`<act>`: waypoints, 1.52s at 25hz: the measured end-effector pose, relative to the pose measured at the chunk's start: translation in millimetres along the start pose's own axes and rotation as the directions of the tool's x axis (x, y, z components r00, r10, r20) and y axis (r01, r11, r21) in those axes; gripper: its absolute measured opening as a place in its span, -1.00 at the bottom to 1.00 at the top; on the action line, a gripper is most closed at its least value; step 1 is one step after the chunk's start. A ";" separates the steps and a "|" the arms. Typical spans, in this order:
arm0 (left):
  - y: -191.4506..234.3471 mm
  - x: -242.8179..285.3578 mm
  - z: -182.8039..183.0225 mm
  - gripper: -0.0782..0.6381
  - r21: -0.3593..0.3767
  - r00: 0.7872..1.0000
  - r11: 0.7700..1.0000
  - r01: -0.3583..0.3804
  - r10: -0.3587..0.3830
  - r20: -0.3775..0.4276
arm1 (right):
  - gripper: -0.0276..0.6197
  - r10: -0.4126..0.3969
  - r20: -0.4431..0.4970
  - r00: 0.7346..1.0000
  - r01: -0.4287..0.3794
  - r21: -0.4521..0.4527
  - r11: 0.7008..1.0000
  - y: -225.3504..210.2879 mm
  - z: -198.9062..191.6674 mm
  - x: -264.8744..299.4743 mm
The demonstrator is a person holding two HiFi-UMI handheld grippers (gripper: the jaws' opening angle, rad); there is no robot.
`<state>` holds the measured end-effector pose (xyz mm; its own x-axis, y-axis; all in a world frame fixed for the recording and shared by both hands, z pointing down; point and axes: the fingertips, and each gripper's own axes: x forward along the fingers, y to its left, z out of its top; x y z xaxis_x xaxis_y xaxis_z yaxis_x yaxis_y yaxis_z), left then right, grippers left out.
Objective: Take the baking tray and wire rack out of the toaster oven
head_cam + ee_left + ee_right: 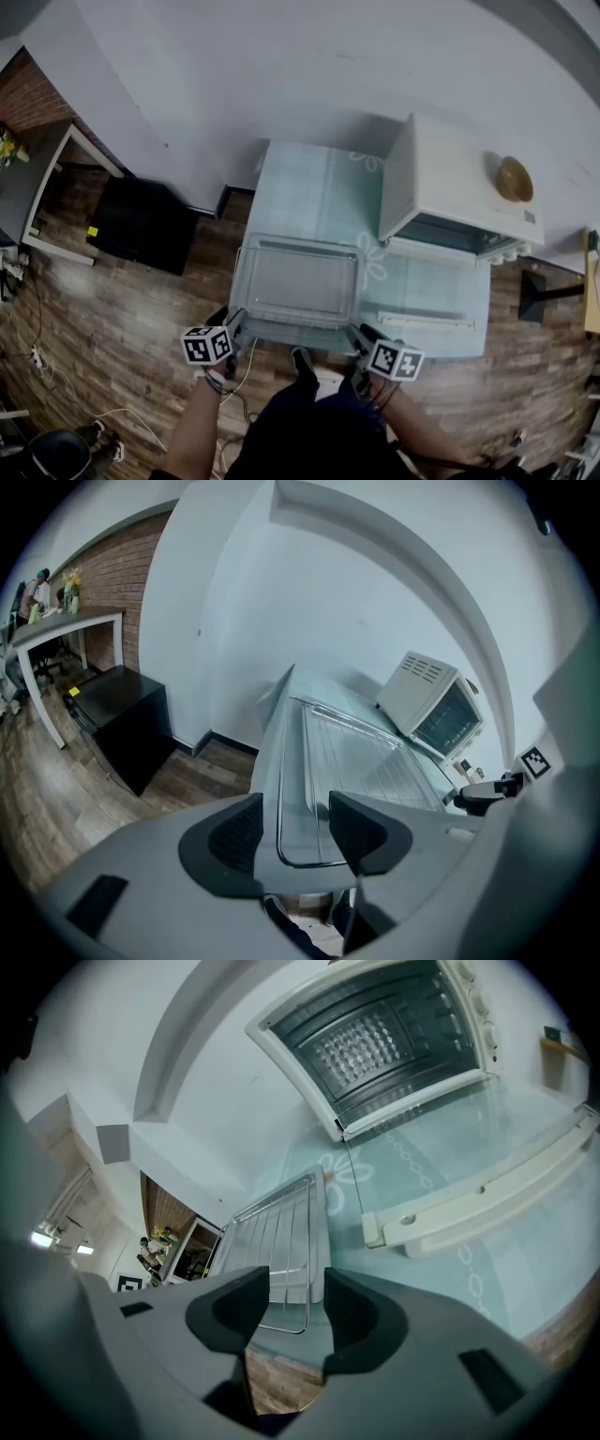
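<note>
Both jaws of my left gripper [292, 832] stand wide apart, and the near corner of the wire rack [361, 761] shows in the gap with neither pad pressing on it. My right gripper [295, 1312] is spread just as wide at the rack's other near corner, holding nothing. The rack lies on the baking tray [240, 281], and the pair rest on the pale blue tablecloth [309, 187], outside and just left of the toaster oven [450, 183]. The oven's glass door [422, 291] is folded down onto the cloth, and a wooden bowl [514, 178] sits on the oven's top.
</note>
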<state>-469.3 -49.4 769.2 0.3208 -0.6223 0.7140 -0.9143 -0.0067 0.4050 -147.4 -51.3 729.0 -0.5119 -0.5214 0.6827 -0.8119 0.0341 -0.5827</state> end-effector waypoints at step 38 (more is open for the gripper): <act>-380.9 -143.1 291.3 -0.69 0.450 0.688 0.893 0.005 -0.329 0.646 | -0.90 0.472 0.615 0.631 0.187 -0.712 0.677 176.6 311.6 -241.2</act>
<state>-239.0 -185.8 346.4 0.3620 -0.9321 -0.0112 -0.9263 -0.3610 0.1082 -79.9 -185.2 324.2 -0.5342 -0.8375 -0.1155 -0.8451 0.5325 0.0470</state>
